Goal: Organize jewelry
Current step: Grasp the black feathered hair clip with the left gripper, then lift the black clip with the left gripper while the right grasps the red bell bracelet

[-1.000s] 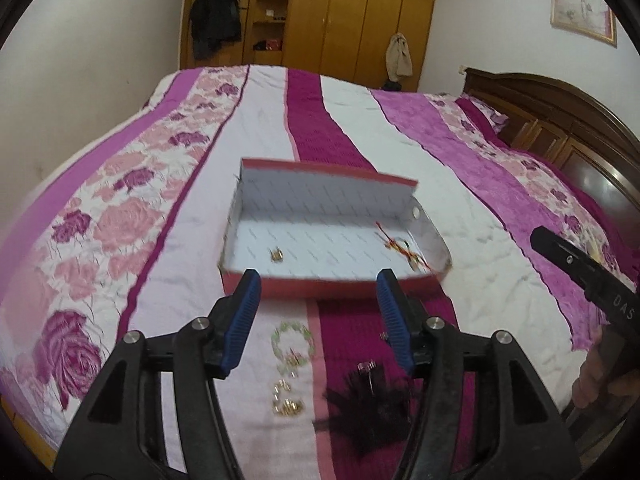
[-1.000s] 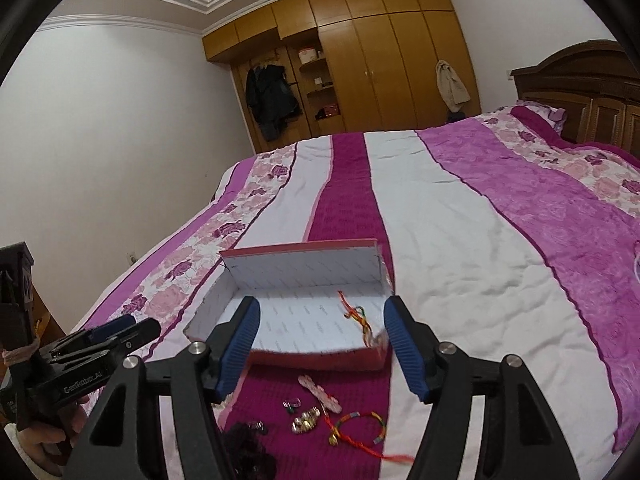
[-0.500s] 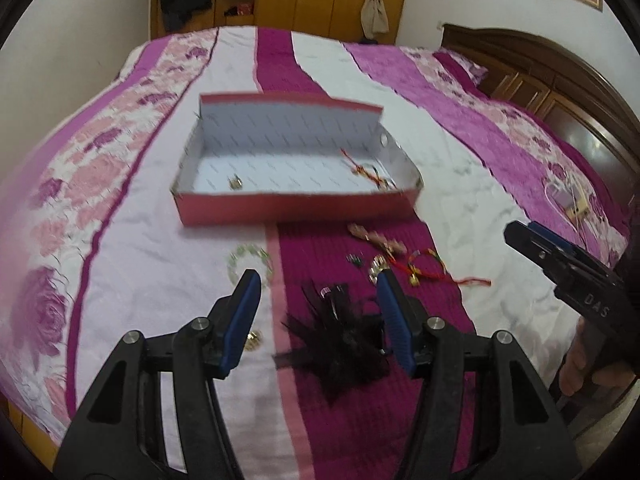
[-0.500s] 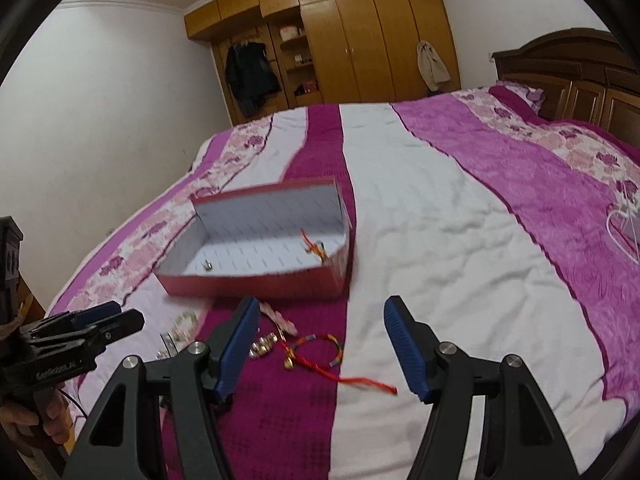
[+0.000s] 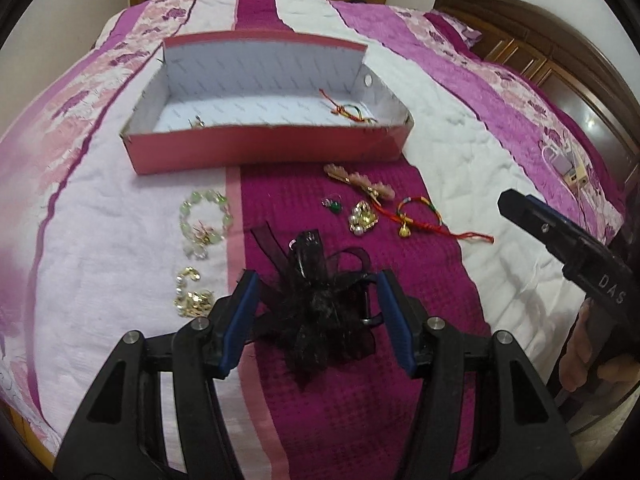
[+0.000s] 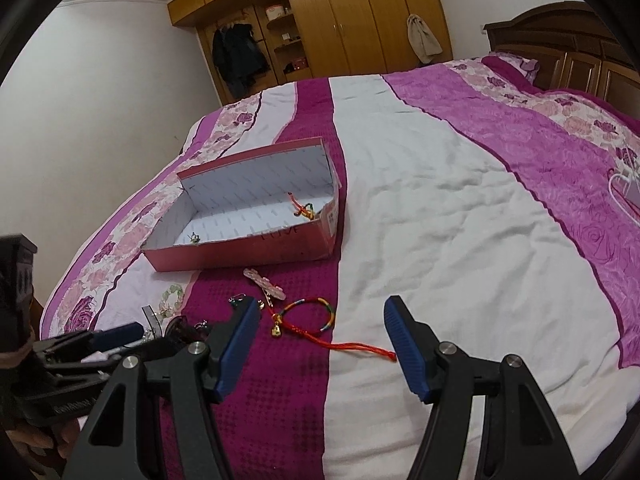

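Both of my grippers are coming down toward the bed (image 6: 440, 184); a second ago the box filled the middle of each view, and now it is sitting higher and farther off while the loose pieces are sliding in between my fingers. I am holding the left gripper (image 5: 316, 304) with its jaws apart around the black feathery hair clip (image 5: 316, 300), and neither pad looks to be pressing on it. I am holding the right gripper (image 6: 320, 344) with its jaws wide apart and nothing between them, hovering over the bedspread just near the red cord bracelet (image 6: 308, 316).

The pink box (image 5: 264, 148) is lying open on the bedspread beyond the loose jewelry, holding one red braided cord (image 5: 348, 112) at its right end and a small gold piece (image 5: 197, 121) near its front wall. Before the box, on the dark stripe, a pink hair clip (image 5: 360, 180), a gold brooch (image 5: 362, 219) and a small green earring (image 5: 333, 205) are lying close together. On the white stripe to the left, a green bead bracelet (image 5: 204, 216) is lying just above a gold pearl piece (image 5: 191, 296).
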